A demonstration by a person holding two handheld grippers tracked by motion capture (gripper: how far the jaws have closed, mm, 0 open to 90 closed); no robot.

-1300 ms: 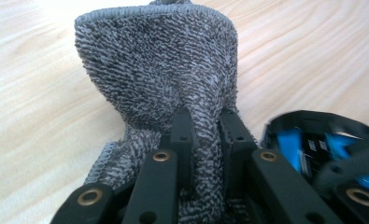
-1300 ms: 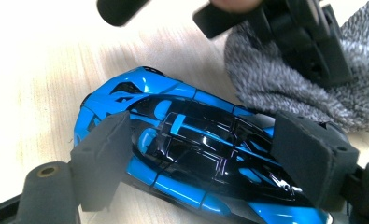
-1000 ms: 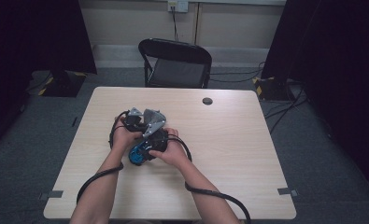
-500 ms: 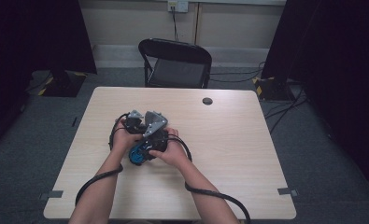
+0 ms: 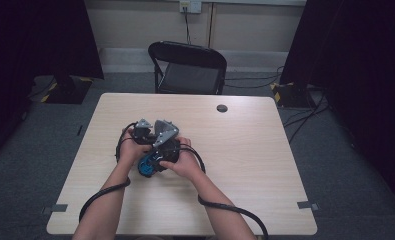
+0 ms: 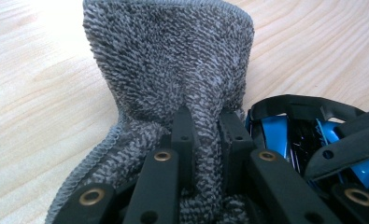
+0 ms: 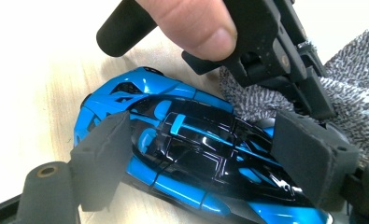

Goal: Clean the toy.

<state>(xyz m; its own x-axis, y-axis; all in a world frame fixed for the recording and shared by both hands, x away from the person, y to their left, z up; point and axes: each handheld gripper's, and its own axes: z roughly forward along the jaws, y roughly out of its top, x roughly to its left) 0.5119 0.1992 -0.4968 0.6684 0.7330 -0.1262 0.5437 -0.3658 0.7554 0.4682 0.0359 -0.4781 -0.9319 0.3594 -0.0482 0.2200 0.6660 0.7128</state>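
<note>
Cloth first: the grey fuzzy towel cloth (image 6: 173,70) is pinched tight in the left tool (image 6: 205,126), w/ a fold squeezed between its two black jaws. It stands up in a bunch over the pale wood table (image 5: 265,150). The right tool (image 7: 205,154) grasps the shiny blue and black toy car (image 7: 187,154) by its sides, pads pressing on both. The car sits low on the table, near the middle, right beside the cloth and touching it.

It looks like a wipe of the car is in hand. What could go wrong: the car is smooth and slick, so a hard rub may push it out of the pads. The cloth is held by a small fold only, so a tug could pull it free. The left tool is also v. close to the car & could bump it.
</note>
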